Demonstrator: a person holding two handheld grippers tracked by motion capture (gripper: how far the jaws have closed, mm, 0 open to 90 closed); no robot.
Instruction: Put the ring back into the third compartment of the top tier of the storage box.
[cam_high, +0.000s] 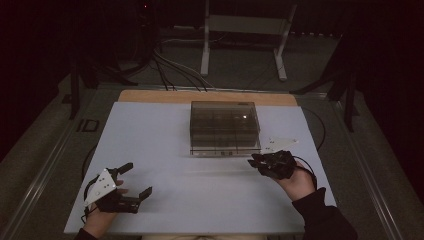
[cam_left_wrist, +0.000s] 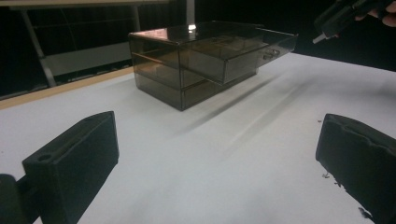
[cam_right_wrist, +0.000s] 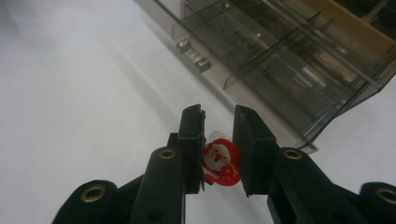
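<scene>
At the left of the high view, the left hand-held gripper (cam_high: 134, 181) rests low on the white worktop (cam_high: 165, 145), jaws spread wide with nothing between them; its own camera confirms the gap. In the middle stands the smoky transparent drawer box (cam_high: 225, 127), and the left gripper view shows what the dim high view hides: its upper drawer (cam_left_wrist: 254, 51) is pulled out toward the person. To the right, the right hand-held gripper (cam_right_wrist: 218, 140) hovers just in front of the open drawer, clenched on a small red Santa figure (cam_right_wrist: 219, 161). That figure is visible in the right gripper view, pinched between the pads, seemingly near their base rather than the tips, though the angle is poor.

The likely slip: the figure is tiny and held off-centre, so it could twist or drop short of the drawer. A jaw could also knock the drawer's thin dividers (cam_right_wrist: 275, 49) or its front wall and shove the light box across the worktop.
</scene>
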